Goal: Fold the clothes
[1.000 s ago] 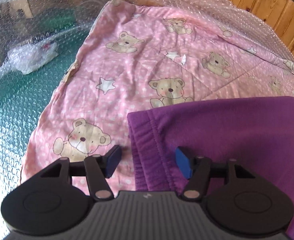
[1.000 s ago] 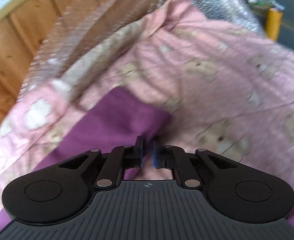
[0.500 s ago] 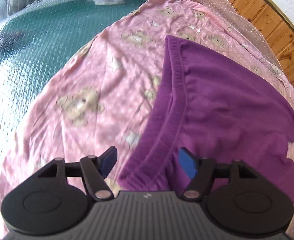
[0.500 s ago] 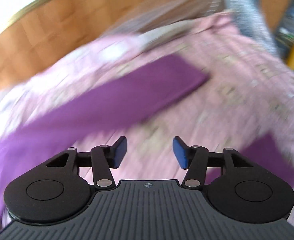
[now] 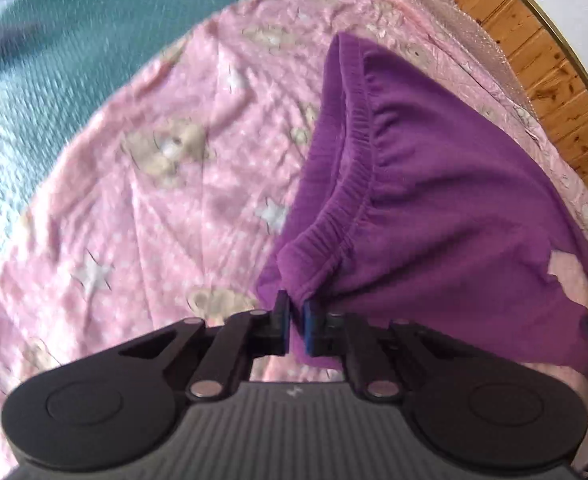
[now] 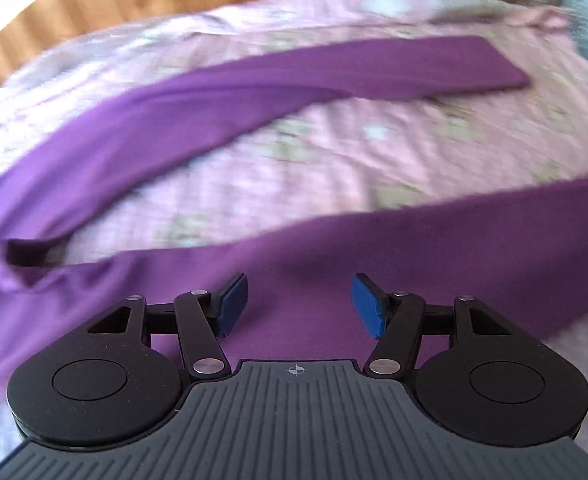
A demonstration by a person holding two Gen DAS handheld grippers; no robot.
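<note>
The left gripper (image 5: 296, 326) is clamped on the elastic waistband corner of the purple trousers (image 5: 445, 208), which lie on a pink teddy-bear sheet (image 5: 166, 184). Only the right wrist view shows both legs (spread apart); there the right gripper (image 6: 299, 306) is opening above the nearer leg, nothing pinched.
</note>
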